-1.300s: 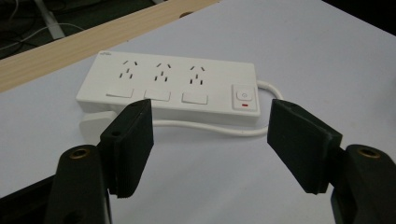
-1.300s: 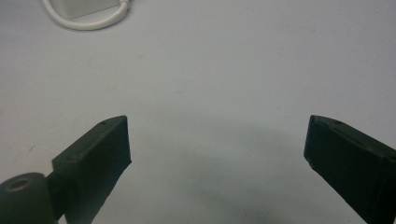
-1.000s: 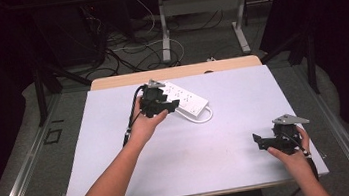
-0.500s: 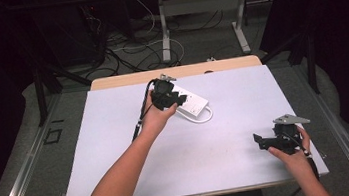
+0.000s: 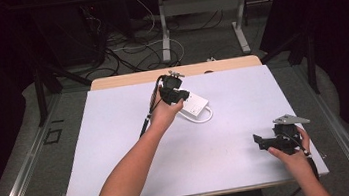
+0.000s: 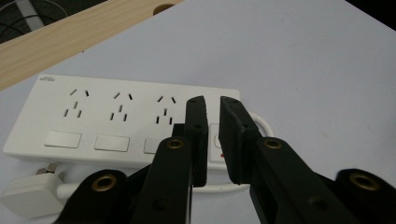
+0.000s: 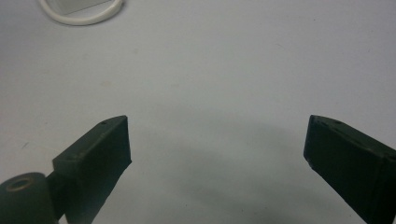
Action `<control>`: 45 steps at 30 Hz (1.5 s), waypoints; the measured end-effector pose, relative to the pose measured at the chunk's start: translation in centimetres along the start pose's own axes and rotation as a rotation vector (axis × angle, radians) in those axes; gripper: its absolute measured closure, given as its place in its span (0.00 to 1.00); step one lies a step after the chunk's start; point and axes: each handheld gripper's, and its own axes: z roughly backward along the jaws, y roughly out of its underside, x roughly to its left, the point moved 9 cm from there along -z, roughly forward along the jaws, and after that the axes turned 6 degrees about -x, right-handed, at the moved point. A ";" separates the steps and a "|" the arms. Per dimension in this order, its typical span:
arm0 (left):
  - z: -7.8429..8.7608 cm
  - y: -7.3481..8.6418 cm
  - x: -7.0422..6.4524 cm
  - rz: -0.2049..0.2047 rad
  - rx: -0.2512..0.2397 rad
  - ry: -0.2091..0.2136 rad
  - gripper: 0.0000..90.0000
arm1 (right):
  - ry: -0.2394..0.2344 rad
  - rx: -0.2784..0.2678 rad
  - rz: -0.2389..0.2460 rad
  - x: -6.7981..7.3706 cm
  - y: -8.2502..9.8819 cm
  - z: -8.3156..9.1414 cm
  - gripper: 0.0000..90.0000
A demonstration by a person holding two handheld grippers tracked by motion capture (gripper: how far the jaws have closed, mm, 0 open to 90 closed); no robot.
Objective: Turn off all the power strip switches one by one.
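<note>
A white power strip with three sockets and a row of switches lies at the back middle of the white table top. Its white plug rests beside it and its cable loops round the near end. My left gripper hovers over the strip's end; its jaws have just been closing and stand almost together, with nothing between them. At the front right my right gripper rests low over bare table, its jaws open wide and empty.
A wooden edge runs along the table's back. Metal table legs and loose cables lie on the floor beyond. A piece of the white cable loop shows far ahead of the right gripper.
The left hand has moved right and back along the power strip to its far end, and its jaws have closed. The right hand has stayed in place.
</note>
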 end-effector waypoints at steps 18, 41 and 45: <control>-2.5 1.1 0.1 -0.015 0.056 -0.009 1.00 | -0.001 0.014 -0.003 -0.1 0.3 -0.2 0.08; -5.4 2.8 -0.7 -0.010 0.124 0.019 1.00 | -0.009 0.025 -0.013 0.1 0.4 -0.3 0.08; -5.5 2.6 -0.8 0.005 0.119 0.030 1.00 | -0.010 0.015 -0.018 0.0 0.1 -0.1 0.08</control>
